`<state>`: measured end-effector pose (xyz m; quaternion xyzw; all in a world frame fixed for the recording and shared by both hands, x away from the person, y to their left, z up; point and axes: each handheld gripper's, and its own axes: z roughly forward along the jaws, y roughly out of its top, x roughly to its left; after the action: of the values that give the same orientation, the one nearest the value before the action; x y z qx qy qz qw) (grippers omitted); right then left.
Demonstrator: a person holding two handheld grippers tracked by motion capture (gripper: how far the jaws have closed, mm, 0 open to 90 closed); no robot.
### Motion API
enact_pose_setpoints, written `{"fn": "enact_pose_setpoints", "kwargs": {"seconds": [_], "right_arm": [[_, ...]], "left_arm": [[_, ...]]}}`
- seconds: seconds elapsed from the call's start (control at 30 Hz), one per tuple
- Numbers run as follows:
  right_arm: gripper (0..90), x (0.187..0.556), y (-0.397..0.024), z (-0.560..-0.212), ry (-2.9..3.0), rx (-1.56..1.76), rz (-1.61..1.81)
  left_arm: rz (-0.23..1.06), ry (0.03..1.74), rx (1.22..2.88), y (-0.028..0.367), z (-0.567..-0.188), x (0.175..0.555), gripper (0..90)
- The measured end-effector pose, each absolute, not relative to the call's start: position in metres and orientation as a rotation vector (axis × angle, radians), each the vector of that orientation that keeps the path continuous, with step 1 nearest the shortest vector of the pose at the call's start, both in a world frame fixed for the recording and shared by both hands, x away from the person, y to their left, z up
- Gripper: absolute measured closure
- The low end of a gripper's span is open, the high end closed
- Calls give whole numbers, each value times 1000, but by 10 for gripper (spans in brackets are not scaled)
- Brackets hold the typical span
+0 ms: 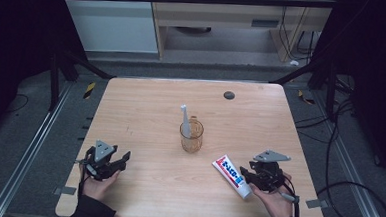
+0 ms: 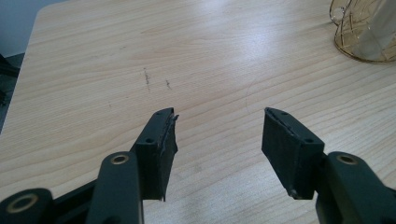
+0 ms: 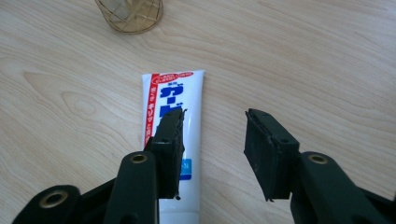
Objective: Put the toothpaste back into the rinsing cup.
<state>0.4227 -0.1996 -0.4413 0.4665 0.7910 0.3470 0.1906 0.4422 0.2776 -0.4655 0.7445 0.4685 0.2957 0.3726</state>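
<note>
At about five o'clock on the table (image 1: 146, 111), nearest the person, the right gripper (image 3: 212, 140) is seen released, its jaws spread with nothing between them. The toothpaste tube (image 3: 173, 93) lies flat under its left jaw rather than in the gap, its cap end towards the person and its flat crimped end pointing to about eleven o'clock. If the jaws were closed from here, the tube could be missed or only clipped at its edge, because the gap sits to the side of it; the soft body could also be squashed, or paste forced towards the cap, should too much force be applied.

At about seven o'clock the left gripper (image 2: 217, 140) is likewise held released over bare wood, well apart from the tube, so no support against sliding is offered.

Farther off, near the table's centre, an amber glass cup (image 1: 191, 136) stands with a toothbrush (image 1: 185, 119) leaning in it. The cup could be tipped if the tube were swung into it, being tall and top-loaded by the brush.
</note>
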Motion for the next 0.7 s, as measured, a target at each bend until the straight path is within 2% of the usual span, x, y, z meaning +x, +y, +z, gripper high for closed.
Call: {"fn": "enact_pose_setpoints", "kwargs": {"seconds": [0.37,0.7], "right_arm": [[474,428,-191,-440,2281,1331,936],[433,434,-178,-439,2333,1319,905]], "left_arm": [[754,1199,1911,277,-466,443,442],[748,1197,1916,276,-467,443,440]]}}
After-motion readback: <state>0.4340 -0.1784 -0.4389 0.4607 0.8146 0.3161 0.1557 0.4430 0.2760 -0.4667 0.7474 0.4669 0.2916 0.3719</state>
